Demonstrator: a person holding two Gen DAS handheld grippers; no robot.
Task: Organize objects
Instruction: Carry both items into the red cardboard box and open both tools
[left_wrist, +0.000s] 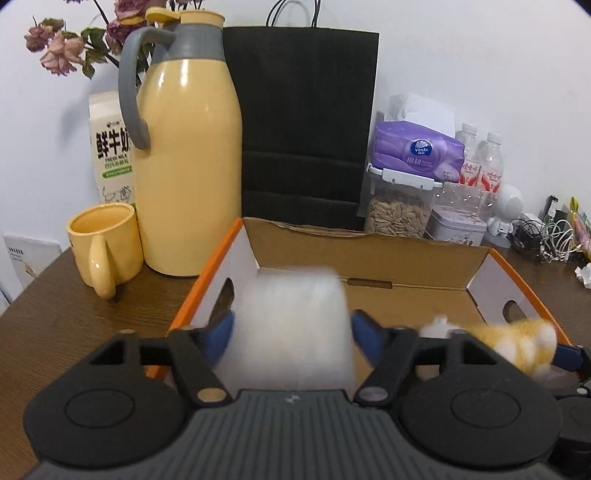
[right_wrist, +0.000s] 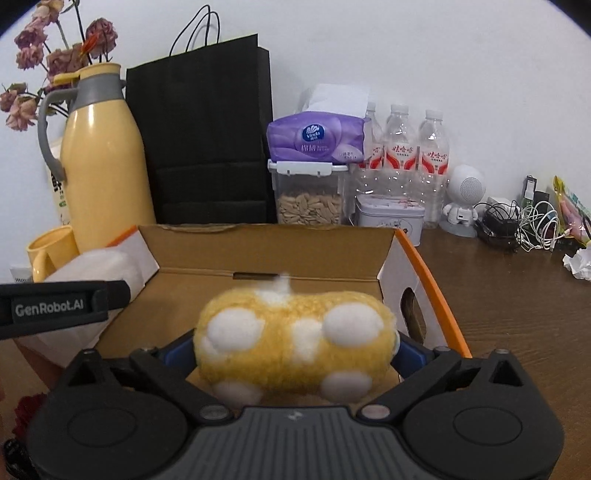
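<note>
We read "FRESH MILK" beneath large Chinese characters on the milk carton (left_wrist: 110, 147). "Vinda" badge on the purple tissue pack (right_wrist: 317, 138). "GenRobot.AI" on a black strap (right_wrist: 51, 306). Bottle labels (right_wrist: 400, 157) Chinese, illegible to us.

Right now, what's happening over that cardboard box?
A person is loading the open cardboard box with both grippers. The left gripper has a blurred white object between its spread blue pads; the pads appear clear of it, as if letting go. The right gripper holds a fuzzy yellow item with white spots over the box.
</note>
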